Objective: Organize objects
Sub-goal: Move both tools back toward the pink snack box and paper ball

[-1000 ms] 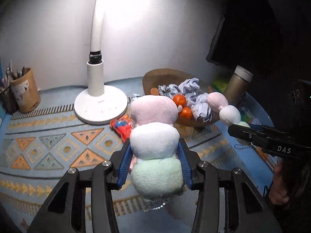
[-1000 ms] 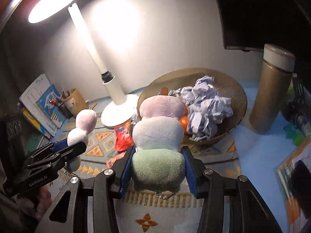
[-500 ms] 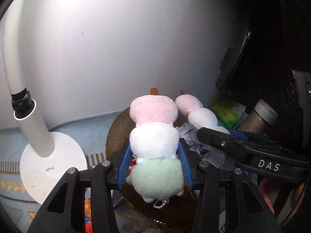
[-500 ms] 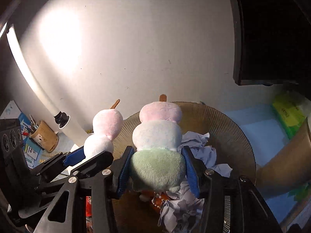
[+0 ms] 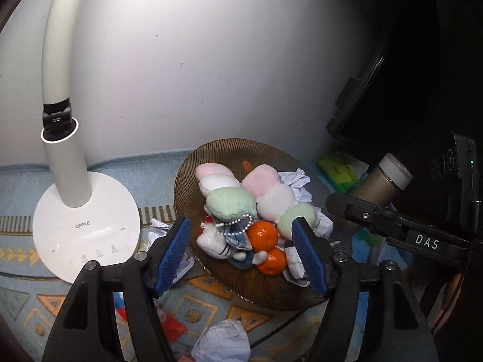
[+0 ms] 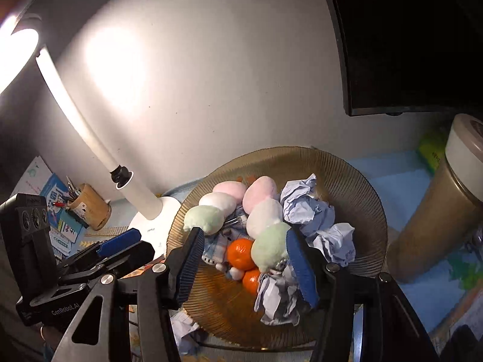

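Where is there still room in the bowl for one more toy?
The near-left floor of the bowl is bare, in front of the oranges. The middle is crowded with two plush skewers and, on the right, crumpled paper.

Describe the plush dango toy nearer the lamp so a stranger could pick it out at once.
Find the white desk lamp; right beside its base sits a ribbed brown bowl. Two pink-white-green plush skewers lie in it; the left dango plush lies on the lamp side, and a white bead chain hangs from its green end.
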`<action>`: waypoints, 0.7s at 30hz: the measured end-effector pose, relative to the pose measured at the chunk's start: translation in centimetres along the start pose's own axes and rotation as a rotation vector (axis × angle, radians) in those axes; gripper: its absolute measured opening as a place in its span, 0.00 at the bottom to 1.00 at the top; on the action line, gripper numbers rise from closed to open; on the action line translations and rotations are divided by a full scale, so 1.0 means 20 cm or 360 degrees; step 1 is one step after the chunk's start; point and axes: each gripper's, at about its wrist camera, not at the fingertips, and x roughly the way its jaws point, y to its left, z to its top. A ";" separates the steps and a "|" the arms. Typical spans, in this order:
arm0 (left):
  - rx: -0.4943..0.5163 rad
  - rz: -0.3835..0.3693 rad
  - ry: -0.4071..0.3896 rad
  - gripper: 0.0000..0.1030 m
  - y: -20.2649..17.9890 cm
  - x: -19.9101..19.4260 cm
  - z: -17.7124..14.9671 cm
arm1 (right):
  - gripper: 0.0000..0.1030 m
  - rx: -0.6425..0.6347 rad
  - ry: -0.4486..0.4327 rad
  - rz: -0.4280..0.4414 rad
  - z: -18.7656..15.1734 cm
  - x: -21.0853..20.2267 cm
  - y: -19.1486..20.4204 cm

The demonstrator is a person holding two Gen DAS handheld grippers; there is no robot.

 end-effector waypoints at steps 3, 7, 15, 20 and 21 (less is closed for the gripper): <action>0.0020 0.0047 -0.0053 0.66 0.00 -0.20 -0.07 | 0.59 -0.0020 -0.0025 0.0020 -0.11 -0.14 0.07; -0.0063 0.0087 -0.0121 0.70 0.04 -0.45 -0.24 | 0.63 -0.0053 0.0000 0.0050 -0.31 -0.23 0.18; -0.0196 0.0400 -0.0167 0.88 0.29 -0.67 -0.70 | 0.64 -0.0115 0.0089 -0.0112 -0.74 -0.06 0.21; -0.0240 0.0460 -0.0085 0.88 0.39 -0.56 -0.86 | 0.64 -0.0147 0.0116 -0.0168 -0.85 0.08 0.21; -0.0242 0.0479 -0.0065 0.88 0.40 -0.54 -0.88 | 0.64 -0.0155 0.0119 -0.0201 -0.87 0.10 0.21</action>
